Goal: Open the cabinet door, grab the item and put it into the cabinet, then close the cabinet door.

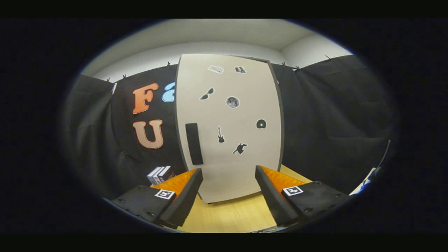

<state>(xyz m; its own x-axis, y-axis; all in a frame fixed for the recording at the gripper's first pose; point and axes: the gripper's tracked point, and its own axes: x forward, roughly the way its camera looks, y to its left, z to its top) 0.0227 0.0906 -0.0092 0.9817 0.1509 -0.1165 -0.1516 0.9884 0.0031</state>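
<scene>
A tall pale cabinet (229, 129) stands on the wooden table straight ahead of me, its door shut. A dark vertical handle (194, 143) sits near the door's left edge, and small dark stickers dot the front. My gripper (228, 176) is open, its two fingers spread wide in front of the cabinet's lower part with nothing between them. Small bluish-white boxes (161, 174), the item, stand on the table to the left of the cabinet, just beyond my left finger (187, 190).
The light wooden table (231, 215) runs under the fingers up to the cabinet's base. Black cloth walls close the booth behind and on both sides. Something white and blue (364, 183) lies at the far right.
</scene>
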